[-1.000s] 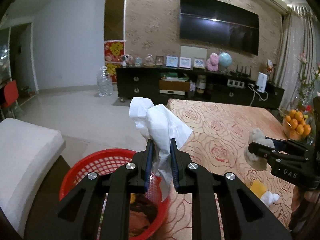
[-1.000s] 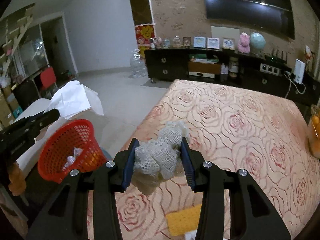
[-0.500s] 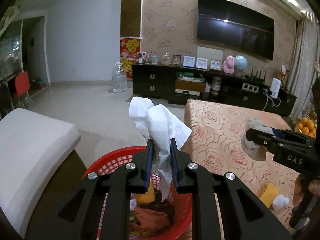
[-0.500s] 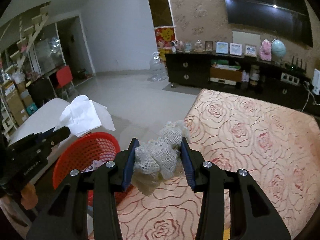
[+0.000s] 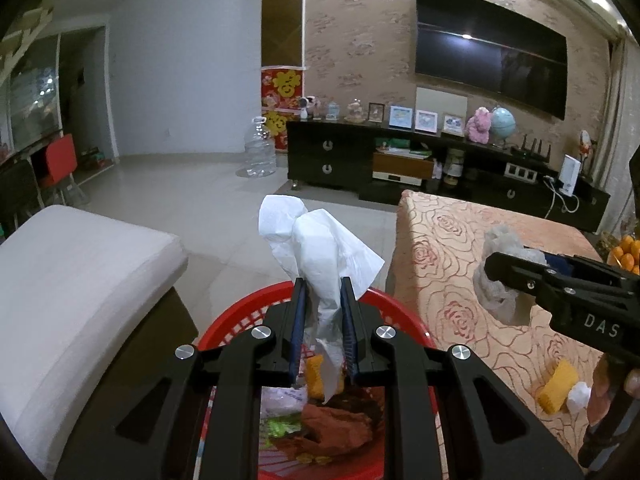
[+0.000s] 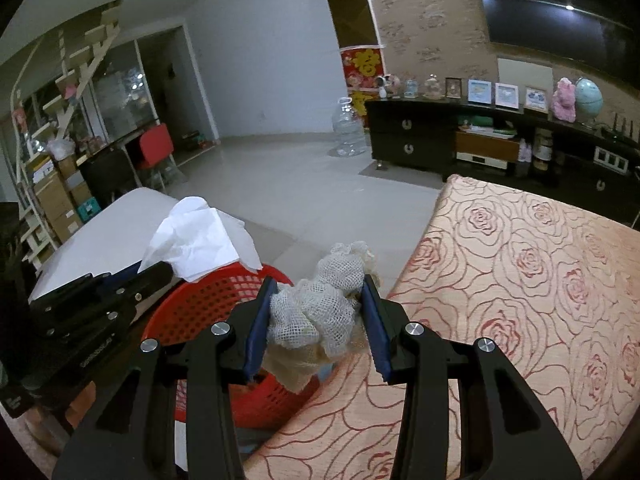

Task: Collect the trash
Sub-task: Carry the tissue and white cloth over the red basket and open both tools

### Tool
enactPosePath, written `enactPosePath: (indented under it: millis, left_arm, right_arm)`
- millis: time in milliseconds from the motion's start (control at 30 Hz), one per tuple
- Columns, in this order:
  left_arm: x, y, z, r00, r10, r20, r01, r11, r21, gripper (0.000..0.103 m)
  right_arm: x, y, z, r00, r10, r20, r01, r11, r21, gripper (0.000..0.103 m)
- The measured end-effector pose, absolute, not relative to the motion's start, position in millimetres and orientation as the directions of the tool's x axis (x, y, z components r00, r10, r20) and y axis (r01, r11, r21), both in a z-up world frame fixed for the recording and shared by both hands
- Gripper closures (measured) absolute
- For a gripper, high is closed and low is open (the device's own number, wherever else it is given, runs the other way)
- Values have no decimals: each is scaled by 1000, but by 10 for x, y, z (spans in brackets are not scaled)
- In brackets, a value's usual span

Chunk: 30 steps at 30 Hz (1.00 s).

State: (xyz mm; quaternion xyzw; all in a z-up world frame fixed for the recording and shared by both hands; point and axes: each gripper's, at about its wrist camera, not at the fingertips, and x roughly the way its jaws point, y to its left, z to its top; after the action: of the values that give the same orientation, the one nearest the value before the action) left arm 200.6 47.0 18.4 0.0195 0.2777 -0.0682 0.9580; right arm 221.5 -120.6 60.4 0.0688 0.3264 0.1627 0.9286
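Trash in hand, two pieces. White tissue point(image 5: 320, 240) is pinched between the blue pads of the left gripper point(image 5: 323, 328), whose fingers point(image 5: 298, 328) are closed tight on it; the crumpled upper part stands above the fingertips and a tail hangs below. The tissue sits directly over the red basket point(image 5: 248, 312), above its near rim. The basket already contains an orange-yellow piece, a brown crumpled item and some green-and-white wrappers.

Right gripper point(image 6: 320, 316) has its fingers point(image 6: 258, 332) clamped on a wad of off-white mesh netting point(image 6: 320, 304), which fills the gap between the pads and bulges above them. In the right wrist view the netting lies between the basket rim and the left edge of the bench point(image 6: 520, 280), which is covered by a rose-patterned cloth. The left wrist view shows the same wad above the cloth, near that edge.

Remaining on the bench: a yellow sponge-like block point(image 5: 558, 386) and, touching it, a small white crumpled ball point(image 5: 580, 396), both close to the person's right hand point(image 5: 632, 380). A white cushioned seat point(image 5: 80, 272) stands just beside the basket on the other side.
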Motion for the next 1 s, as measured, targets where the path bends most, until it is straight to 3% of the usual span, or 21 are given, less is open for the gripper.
enactPosePath:
  millis: [1000]
  left_arm:
    - [2081,746,-139,770,-54,-636,127,989,70,85]
  right_arm:
    - [2445,-615,338,614,465,-638,-349,885,309,61]
